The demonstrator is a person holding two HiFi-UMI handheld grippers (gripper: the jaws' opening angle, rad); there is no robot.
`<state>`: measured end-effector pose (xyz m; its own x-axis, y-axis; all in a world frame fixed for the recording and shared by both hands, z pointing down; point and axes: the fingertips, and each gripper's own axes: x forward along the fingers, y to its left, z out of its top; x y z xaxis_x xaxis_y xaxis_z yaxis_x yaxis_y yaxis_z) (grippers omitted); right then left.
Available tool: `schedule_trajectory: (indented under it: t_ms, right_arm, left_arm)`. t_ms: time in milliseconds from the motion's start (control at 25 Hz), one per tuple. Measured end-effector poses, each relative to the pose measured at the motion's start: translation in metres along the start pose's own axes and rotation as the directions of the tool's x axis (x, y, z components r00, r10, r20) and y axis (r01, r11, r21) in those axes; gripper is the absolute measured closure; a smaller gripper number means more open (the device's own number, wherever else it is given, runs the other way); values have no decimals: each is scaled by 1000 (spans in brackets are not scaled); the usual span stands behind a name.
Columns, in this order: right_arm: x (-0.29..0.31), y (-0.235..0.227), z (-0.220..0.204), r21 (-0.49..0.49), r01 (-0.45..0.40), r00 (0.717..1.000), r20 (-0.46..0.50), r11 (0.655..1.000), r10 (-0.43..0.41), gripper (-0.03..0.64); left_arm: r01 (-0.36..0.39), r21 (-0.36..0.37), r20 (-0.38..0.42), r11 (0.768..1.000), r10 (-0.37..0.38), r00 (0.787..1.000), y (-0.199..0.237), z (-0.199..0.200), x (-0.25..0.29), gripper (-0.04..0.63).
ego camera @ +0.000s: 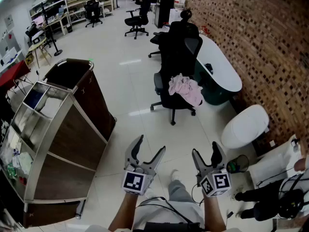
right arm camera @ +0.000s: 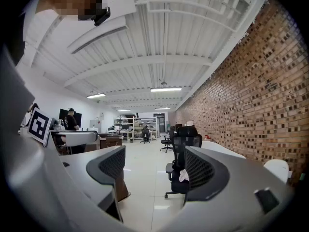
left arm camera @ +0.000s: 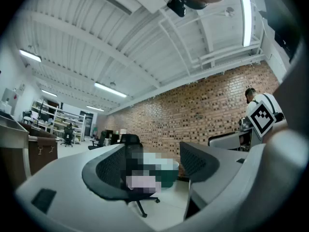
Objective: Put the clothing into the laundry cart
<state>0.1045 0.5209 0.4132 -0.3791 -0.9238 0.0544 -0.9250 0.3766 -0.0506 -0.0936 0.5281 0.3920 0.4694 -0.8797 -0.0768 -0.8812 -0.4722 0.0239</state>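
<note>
A pink garment lies crumpled on the seat of a black office chair in the middle of the room. The laundry cart, a dark brown bag on a steel shelf frame, stands at the left. My left gripper and right gripper hover side by side near my body, well short of the chair. Both are open and empty. The right gripper view shows the garment small and far off, past the right gripper. In the left gripper view, the left gripper frames the chair, partly under a mosaic patch.
A white oval table runs along the brick wall behind the chair. A white round stool stands to the right, with a person in black low at the right edge. More office chairs and shelving stand farther back.
</note>
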Motion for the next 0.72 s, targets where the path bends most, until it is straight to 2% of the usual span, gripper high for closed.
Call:
schedule_trajectory:
  t_ms: [200,360,480,560,720]
  right_arm:
    - [21,-1,-5,-5,-38,999,-7,999,38,207]
    - [40,-25,-2,27,6,1000,19,1000,-7,207]
    - [63,-49,5,50,1,999,38,999,-3,207]
    - [79,-66,12,30,-6,999,51,1000,4,207]
    - [119,-92,30,19,-52,994,97,998,50,207]
  left_arm:
    - [2,-13,4,1000,-2,1000,0,-2,19,249]
    - [17,-2,-12,1000,-17,1000,1,-3,38,249]
    - [-8,3,-16,1000,8,1000,7,2,56,249]
    - [-30,14,-18,999,30,999,12,4,72,249]
    - [-77,65,-4,995,77,997,29,-4,111,249]
